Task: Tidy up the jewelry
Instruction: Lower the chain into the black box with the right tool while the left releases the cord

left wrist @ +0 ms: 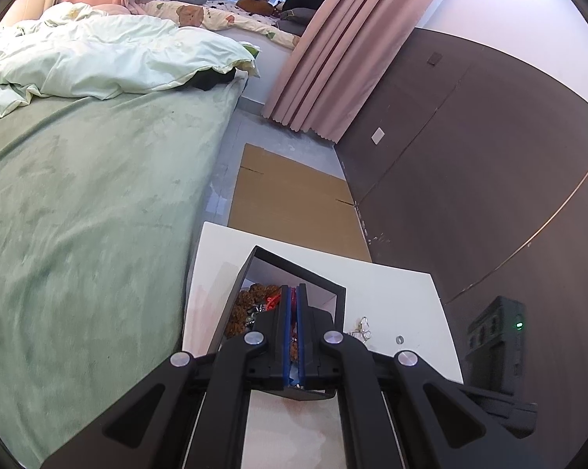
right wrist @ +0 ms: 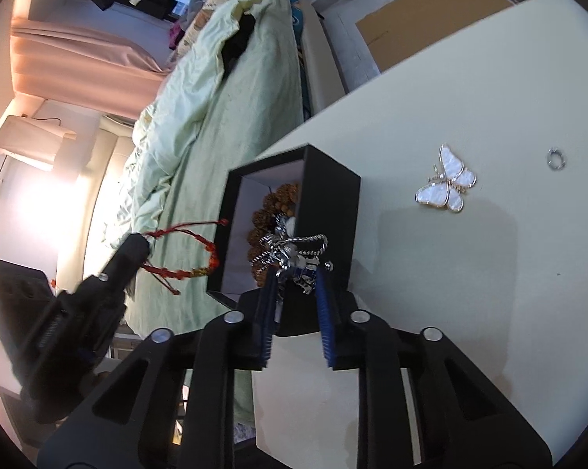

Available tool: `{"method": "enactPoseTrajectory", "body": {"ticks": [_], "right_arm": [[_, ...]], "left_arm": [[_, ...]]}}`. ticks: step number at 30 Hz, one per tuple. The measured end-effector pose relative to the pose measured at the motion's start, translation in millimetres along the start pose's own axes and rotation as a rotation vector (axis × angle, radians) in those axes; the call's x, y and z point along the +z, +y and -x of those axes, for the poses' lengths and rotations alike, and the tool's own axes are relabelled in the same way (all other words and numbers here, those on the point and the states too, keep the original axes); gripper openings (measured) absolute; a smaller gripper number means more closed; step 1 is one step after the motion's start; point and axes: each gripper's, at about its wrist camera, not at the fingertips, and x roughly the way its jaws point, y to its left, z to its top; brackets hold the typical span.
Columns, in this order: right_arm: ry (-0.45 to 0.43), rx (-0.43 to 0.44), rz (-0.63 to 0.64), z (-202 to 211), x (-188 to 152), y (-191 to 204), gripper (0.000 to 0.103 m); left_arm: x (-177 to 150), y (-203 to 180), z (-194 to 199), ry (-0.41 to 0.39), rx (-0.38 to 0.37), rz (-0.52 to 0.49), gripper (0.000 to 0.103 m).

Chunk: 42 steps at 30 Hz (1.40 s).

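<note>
A black jewelry box [right wrist: 329, 211] stands open on the white table [right wrist: 469, 312], with brown bead strings [right wrist: 278, 199] inside; the box also shows in the left wrist view [left wrist: 294, 269]. My left gripper [left wrist: 293, 293] is shut on a red beaded bracelet [right wrist: 184, 269] and holds it over the box's left side. My right gripper [right wrist: 295, 273] has its jaws apart around a silver chain piece [right wrist: 294, 250] that hangs over the box wall. A white butterfly brooch [right wrist: 448, 183] and a small silver ring [right wrist: 556, 158] lie on the table to the right.
A bed with a green sheet [left wrist: 79, 215] and a pale duvet [left wrist: 98, 58] runs along the table's left. Flat cardboard [left wrist: 290, 199] lies on the floor beyond the table. A dark wall [left wrist: 469, 156] and pink curtains [left wrist: 333, 51] are at right.
</note>
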Motion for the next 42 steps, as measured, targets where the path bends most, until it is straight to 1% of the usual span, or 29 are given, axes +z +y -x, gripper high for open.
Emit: {"method": "enactPoseTrajectory", "body": {"ticks": [1,3,4,7,12,14,16,17,18,19,20,21,24,26,28,29,30,31,33,35,37,40,42], "right_arm": [[-0.006,0.001,0.002,1.2,0.3,1.2,0.016],[-0.030,0.005,0.007,6.4,1.3,3.5,0.004],[-0.035,0.026,0.006,8.8,1.9,4.4,0.003],[-0.073,0.061,0.031,14.6,5.4,14.7,0.003],[-0.110,0.110,0.053,13.3,10.3,28.5,0.003],[-0.121,0.084,0.060,12.4,12.1,30.7,0.003],[-0.119,0.032,0.056,11.5,14.4,29.8,0.005],[-0.110,0.018,0.053,11.5,13.9,27.8,0.014],[-0.100,-0.015,0.048,10.3,14.5,25.6,0.031],[-0.099,-0.043,0.047,10.4,14.0,23.2,0.042],[-0.099,-0.064,0.045,10.1,12.9,21.2,0.066],[-0.104,-0.088,0.033,10.4,11.7,17.2,0.070],[-0.076,-0.099,-0.011,7.7,8.3,4.9,0.070],[-0.067,-0.134,-0.027,9.8,5.4,-1.6,0.069],[-0.045,-0.187,-0.009,11.4,0.8,-5.8,0.058],[-0.028,-0.215,0.007,10.3,-1.2,-6.7,0.051],[-0.007,-0.265,0.039,7.0,-4.0,-7.9,0.048],[0.005,-0.288,0.062,4.8,-5.4,-7.3,0.048],[0.057,-0.315,0.135,-4.5,-8.1,-1.3,0.048],[0.061,-0.360,0.215,-10.4,-11.7,8.0,0.048],[0.067,-0.386,0.269,-15.9,-14.7,13.6,0.048],[0.075,-0.413,0.305,-27.1,-15.4,12.6,0.048],[0.070,-0.422,0.330,-34.1,-13.7,14.4,0.048]], "left_arm": [[-0.3,0.3,-0.3,0.001,0.001,0.000,0.000],[-1.1,1.4,-1.4,0.005,0.004,0.001,0.000],[-1.3,1.9,-2.2,0.008,0.005,0.001,0.000],[-2.2,2.5,-5.4,0.021,0.007,0.000,0.000],[-2.7,0.3,-9.8,0.037,-0.001,-0.003,0.001],[-2.5,-1.7,-10.6,0.041,-0.011,-0.007,0.001],[-2.4,-3.3,-11.0,0.043,-0.019,-0.014,0.001],[-2.6,-4.3,-11.1,0.044,-0.021,-0.017,0.001],[-2.6,-4.9,-11.5,0.046,-0.024,-0.018,0.001],[-2.7,-5.1,-11.8,0.047,-0.026,-0.016,0.001],[-2.7,-5.2,-12.3,0.049,-0.029,-0.012,0.001],[-2.2,-4.9,-12.8,0.051,-0.029,-0.009,0.001],[-2.5,-6.4,-13.7,0.053,-0.033,-0.006,0.001],[-2.1,-6.8,-14.5,0.054,-0.033,-0.009,0.001],[-2.2,-6.8,-14.8,0.056,-0.032,-0.010,0.001],[-2.2,-6.2,-14.8,0.056,-0.031,-0.009,0.001],[-2.1,-5.4,-14.6,0.057,-0.029,-0.005,0.001],[-2.0,-4.4,-14.8,0.057,-0.028,0.000,0.001],[-2.3,-4.5,-15.9,0.060,-0.026,0.005,0.001],[-3.0,-4.4,-16.5,0.062,-0.025,0.007,0.001],[-3.2,-4.6,-16.7,0.064,-0.026,0.006,0.001],[-2.5,-4.9,-17.4,0.068,-0.031,0.003,0.001],[-2.9,-5.3,-18.7,0.076,-0.048,0.003,0.001]]}}
